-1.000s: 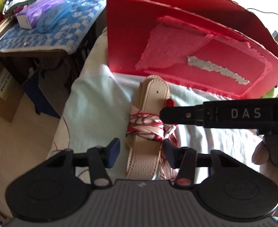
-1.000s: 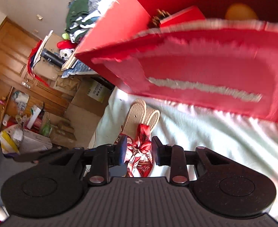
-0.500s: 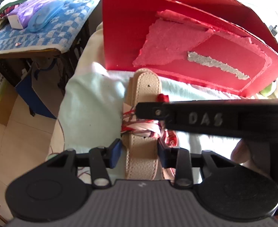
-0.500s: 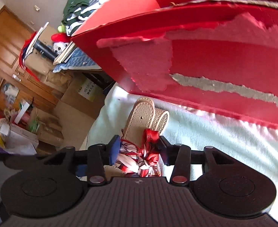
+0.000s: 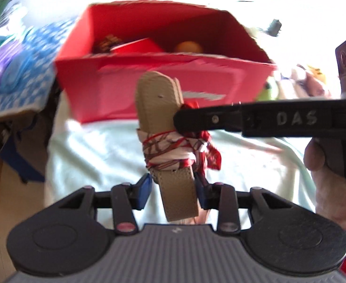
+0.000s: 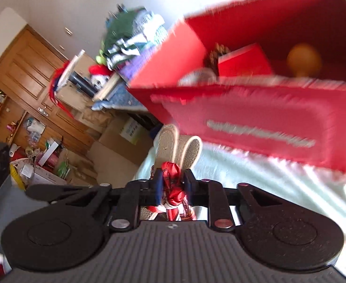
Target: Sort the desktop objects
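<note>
A folded beige strap bound with a red-and-white ribbon is lifted off the pale cloth, in front of the open red box. My left gripper is shut on the strap's near end. My right gripper is shut on the ribbon's red knot; its arm crosses the left wrist view from the right. The strap's looped far ends show beyond the right fingers. The box holds a red packet, a pine cone and an orange ball.
A pale cloth covers the surface under the strap. A blue checked table with clutter stands left of the box. Soft toys lie right of the box. Cardboard boxes and a wooden cabinet stand on the floor side.
Both grippers closed, left on the strap, right on the ribbon knot. The bundle rose off the cloth, and the box's inside came into view.
</note>
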The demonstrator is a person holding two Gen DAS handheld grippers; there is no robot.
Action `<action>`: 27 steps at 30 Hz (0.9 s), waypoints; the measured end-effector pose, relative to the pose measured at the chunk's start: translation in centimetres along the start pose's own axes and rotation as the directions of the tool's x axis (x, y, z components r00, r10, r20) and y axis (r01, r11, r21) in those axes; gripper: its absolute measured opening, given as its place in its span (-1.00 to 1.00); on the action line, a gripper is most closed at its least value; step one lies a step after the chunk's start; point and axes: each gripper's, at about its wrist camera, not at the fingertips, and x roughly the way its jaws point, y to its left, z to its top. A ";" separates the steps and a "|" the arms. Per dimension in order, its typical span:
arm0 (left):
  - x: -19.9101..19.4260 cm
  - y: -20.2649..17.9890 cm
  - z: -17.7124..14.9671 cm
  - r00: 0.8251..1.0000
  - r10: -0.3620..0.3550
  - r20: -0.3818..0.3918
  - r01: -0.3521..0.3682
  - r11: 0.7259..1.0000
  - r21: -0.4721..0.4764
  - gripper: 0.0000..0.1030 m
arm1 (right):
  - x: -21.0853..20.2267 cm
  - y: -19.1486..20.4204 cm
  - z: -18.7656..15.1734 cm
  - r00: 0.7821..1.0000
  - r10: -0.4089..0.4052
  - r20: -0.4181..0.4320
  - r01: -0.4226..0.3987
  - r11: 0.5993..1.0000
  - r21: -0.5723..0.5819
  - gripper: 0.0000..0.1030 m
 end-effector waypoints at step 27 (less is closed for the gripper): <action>-0.2 -7.4 15.2 0.973 -0.141 0.182 0.090 0.960 0.267 -0.41 | -11.4 -1.8 7.6 0.908 -0.111 0.403 0.120 0.993 0.004 -0.74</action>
